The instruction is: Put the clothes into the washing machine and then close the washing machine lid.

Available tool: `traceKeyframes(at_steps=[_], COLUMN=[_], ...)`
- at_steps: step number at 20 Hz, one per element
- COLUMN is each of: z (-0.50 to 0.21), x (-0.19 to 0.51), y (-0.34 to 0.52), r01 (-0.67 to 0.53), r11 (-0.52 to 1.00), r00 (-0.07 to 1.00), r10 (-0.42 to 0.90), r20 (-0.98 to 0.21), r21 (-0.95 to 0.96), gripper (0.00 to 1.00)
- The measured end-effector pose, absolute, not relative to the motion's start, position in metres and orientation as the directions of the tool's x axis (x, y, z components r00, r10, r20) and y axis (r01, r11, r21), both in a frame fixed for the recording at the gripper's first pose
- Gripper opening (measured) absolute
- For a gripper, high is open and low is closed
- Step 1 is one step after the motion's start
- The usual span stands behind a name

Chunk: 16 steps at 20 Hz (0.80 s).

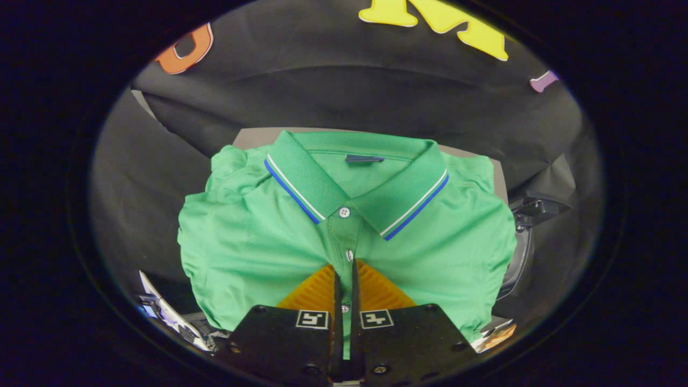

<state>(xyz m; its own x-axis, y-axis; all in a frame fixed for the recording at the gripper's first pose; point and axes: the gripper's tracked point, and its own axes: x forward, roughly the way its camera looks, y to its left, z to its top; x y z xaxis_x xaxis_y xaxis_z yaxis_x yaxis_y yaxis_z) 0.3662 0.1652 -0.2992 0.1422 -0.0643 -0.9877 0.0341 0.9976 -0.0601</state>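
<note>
Squarely, tongs (344,271) pinch folded green polo shirt (344,226).

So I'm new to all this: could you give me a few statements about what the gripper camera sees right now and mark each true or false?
1. The shirt is green. True.
2. Its collar has red trim. False: the trim is blue and white.
3. The gripper has its fingers spread wide apart. False: they stand nearly together, with a narrow strip of the shirt's button placket between them.
4. A white button sits where the collar points meet. True.
5. The shirt is crumpled into a ball. False: it lies neatly folded, collar beyond the fingers.
</note>
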Motion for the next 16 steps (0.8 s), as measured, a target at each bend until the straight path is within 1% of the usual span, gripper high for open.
traceKeyframes(at_steps=[4,16], z=[-0.294,-0.237], x=[0.366,0.371], y=[0.161,0.16], r01=[0.049,-0.006], r11=[0.998,1.0], r00=[0.108,0.192], r10=[-0.056,0.026], r20=[-0.993,-0.981], r21=[-0.051,0.025], gripper=[0.08,0.07])
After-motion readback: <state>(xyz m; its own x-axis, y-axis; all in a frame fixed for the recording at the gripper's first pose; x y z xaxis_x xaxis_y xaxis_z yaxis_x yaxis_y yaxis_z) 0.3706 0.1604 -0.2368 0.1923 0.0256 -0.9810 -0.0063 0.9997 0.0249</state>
